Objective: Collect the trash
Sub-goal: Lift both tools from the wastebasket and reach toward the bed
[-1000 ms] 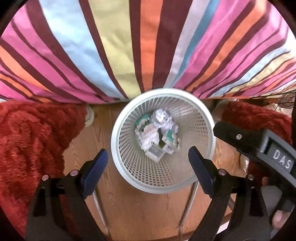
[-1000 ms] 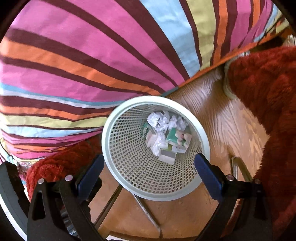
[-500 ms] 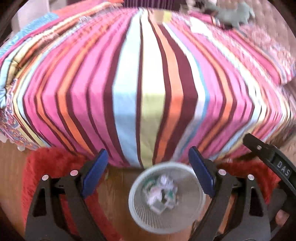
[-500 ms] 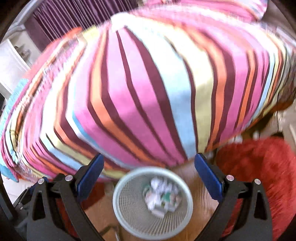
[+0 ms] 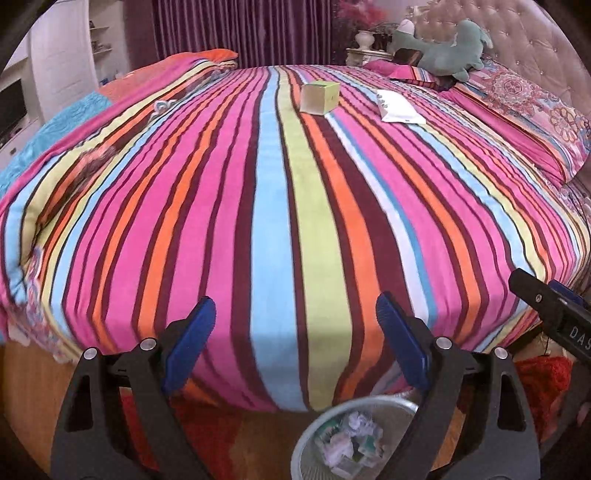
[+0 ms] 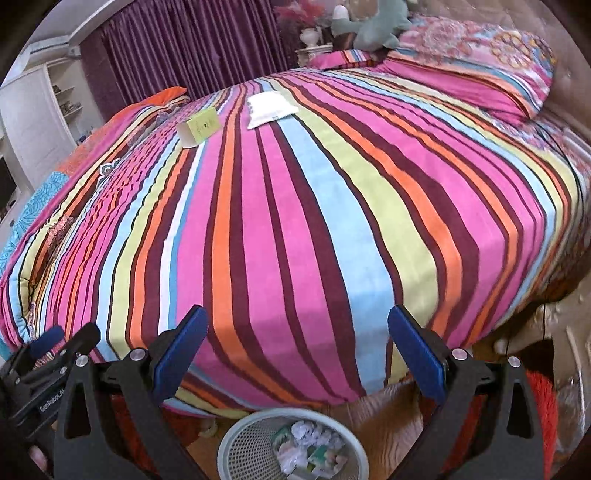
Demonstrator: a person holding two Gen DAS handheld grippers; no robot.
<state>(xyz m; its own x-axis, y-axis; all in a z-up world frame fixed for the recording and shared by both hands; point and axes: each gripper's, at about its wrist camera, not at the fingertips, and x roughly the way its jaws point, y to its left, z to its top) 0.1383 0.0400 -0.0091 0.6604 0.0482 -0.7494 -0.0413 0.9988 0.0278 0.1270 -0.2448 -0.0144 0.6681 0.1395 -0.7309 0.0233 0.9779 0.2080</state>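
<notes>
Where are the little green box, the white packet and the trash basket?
green box (image 5: 319,98), left wrist view, its side face.
white packet (image 5: 399,108), left wrist view, its middle.
trash basket (image 6: 240,448), right wrist view, mesh wall.

A striped bedspread (image 5: 295,206) fills the view. A green plush toy (image 5: 448,50) lies at one o'clock by a patterned pillow (image 5: 524,110). Purple curtains (image 5: 240,33) hang at twelve.

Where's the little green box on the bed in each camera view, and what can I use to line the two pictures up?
Left wrist view: the green box sits far up the striped bed, just right of centre.
Right wrist view: the green box sits upper left, on the far part of the bed.
Shared landmark: the white packet lies just right of the box in both views.
</notes>
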